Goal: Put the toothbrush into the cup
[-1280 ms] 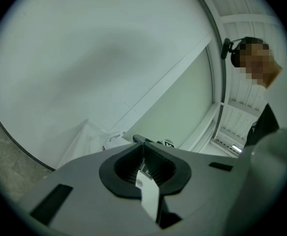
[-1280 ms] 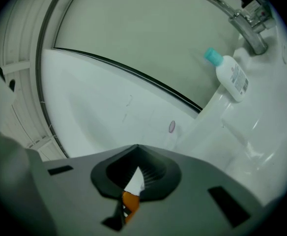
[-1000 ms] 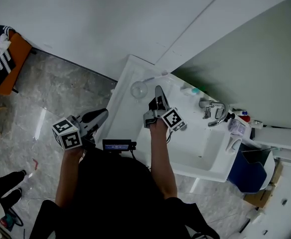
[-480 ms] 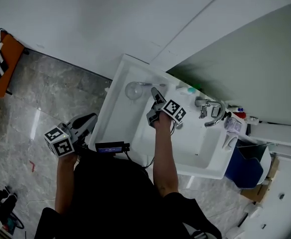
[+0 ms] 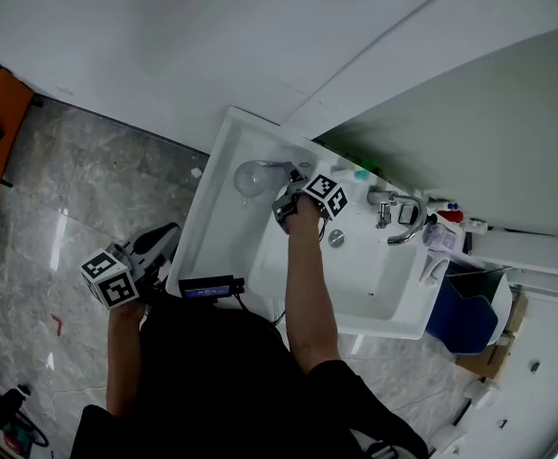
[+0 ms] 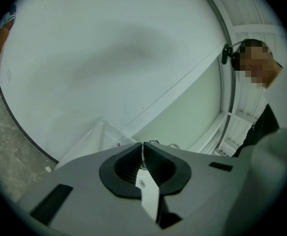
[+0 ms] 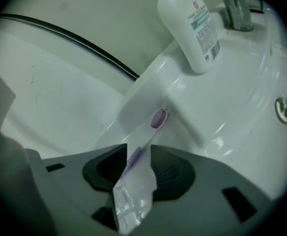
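Straddling the wrapped toothbrush [image 7: 157, 118], the right tongs [image 7: 137, 151] stand wide apart, not pinching it; left tongs [image 6: 142, 150] pressed together; the clear cup [image 5: 250, 177] is only faintly discernible

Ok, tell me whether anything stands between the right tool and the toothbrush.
Nothing visible does. The toothbrush lies on the sink ledge, its handle between the right tool's open jaws. The white bottle is further along, beyond the brush head and clear of it.
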Demonstrator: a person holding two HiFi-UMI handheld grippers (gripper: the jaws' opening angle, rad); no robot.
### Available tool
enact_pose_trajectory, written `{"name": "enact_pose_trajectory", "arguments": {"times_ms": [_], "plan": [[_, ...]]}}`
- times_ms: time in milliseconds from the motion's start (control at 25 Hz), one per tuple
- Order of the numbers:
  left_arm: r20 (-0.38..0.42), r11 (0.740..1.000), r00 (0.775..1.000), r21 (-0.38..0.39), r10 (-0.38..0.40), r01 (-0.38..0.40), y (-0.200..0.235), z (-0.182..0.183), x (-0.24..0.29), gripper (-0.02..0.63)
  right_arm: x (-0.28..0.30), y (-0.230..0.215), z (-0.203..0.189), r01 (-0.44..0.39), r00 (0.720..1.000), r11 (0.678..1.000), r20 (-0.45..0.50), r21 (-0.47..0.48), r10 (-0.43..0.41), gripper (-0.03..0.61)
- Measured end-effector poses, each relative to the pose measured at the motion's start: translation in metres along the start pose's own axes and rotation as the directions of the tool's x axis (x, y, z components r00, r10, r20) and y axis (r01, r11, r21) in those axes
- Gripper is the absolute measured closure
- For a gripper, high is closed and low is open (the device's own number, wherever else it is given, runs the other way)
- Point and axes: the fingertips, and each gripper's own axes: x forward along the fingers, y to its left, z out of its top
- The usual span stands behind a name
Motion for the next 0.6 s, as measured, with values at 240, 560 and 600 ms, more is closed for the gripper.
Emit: {"name": "enact_pose_trajectory", "arguments": {"times_ms": [240, 560, 600], "plan": [[0.011, 0.999, 1.0, -0.038, -0.018, 0.018, 0.011, 0.004, 0.003, 0.594, 0.014, 0.001, 0.001, 0.141, 0.99, 0.99, -0.025, -0.002, -0.141, 0.43], [-0.017, 0.996, 0.997, -0.031, -0.078, 0.077, 0.019, 0.007, 0.02, 0.594, 0.021, -0.001, 0.001, 0.387, 0.914, 0.905, -0.053, -0.175, -0.402, 0.44], [-0.019, 0.996, 0.996, -0.022, -0.09, 0.089, 0.019, 0.008, 0.022, 0.594, 0.021, -0.002, 0.002, 0.403, 0.906, 0.895, -0.05, -0.191, -0.419, 0.449]]}}
